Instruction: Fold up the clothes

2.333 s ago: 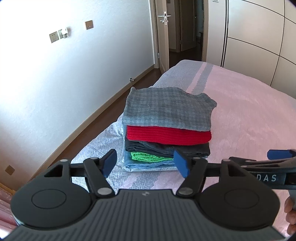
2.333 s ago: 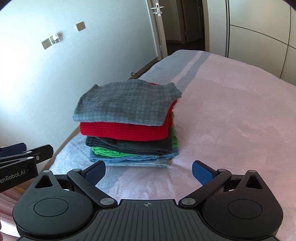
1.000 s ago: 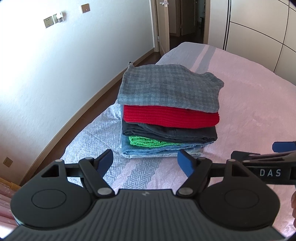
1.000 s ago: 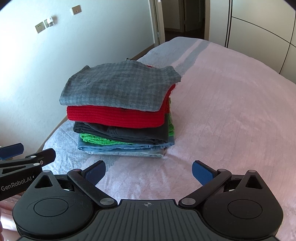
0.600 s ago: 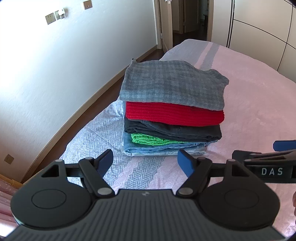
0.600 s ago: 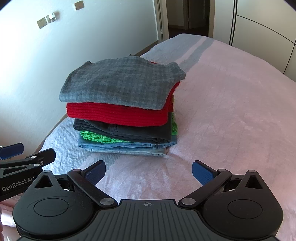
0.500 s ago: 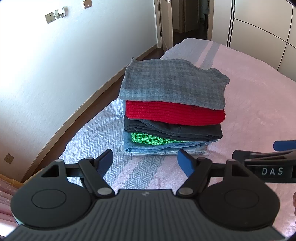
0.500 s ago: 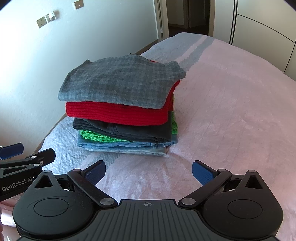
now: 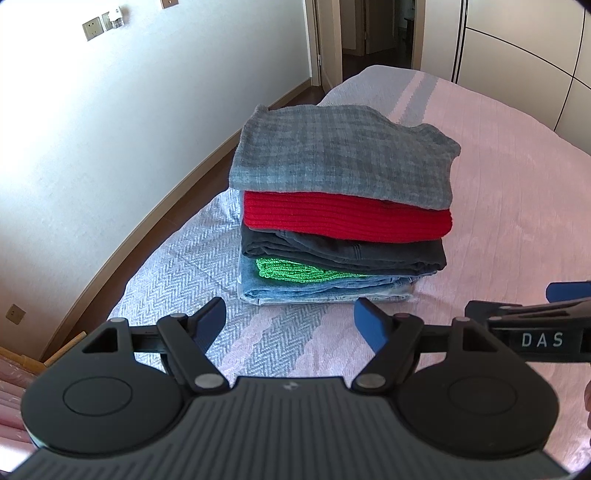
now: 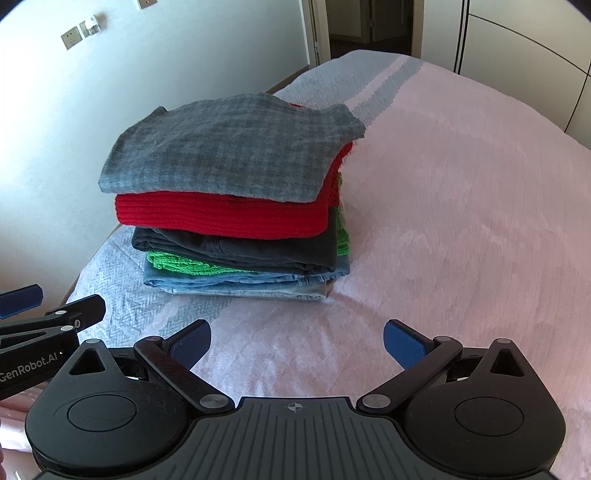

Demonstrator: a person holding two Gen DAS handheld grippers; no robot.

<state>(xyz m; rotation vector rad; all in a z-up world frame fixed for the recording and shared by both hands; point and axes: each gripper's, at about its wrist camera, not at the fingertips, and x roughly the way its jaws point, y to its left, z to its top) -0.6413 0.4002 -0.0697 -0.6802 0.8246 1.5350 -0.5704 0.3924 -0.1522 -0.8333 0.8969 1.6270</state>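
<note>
Both grippers now closer to the stack, 5 folded garments.
Left gripper (image 9: 290, 321) and right gripper (image 10: 297, 341): jaws wide apart, empty. Stack (image 9: 341, 206) at 12 o'clock on bed (image 10: 461, 184), long axis crosswise; neither gripper clearly nearer.

A bed (image 9: 517, 192) fills most of both views, covered in a pink textured bedspread (image 10: 461, 206) with a grey herringbone band (image 9: 184, 269) along its left edge and grey stripes (image 10: 384, 85) across the far end. Left of the bed stands a white wall (image 9: 110, 129) with a brown skirting board (image 9: 155, 210) above dark wooden floor (image 9: 218, 162). Wall plates (image 9: 101, 25) sit high on the wall; one socket (image 9: 14, 314) sits low near the skirting. An open doorway (image 9: 376, 33) lies beyond the bed. White panelled wardrobe doors (image 9: 524, 48) stand at far right.
</note>
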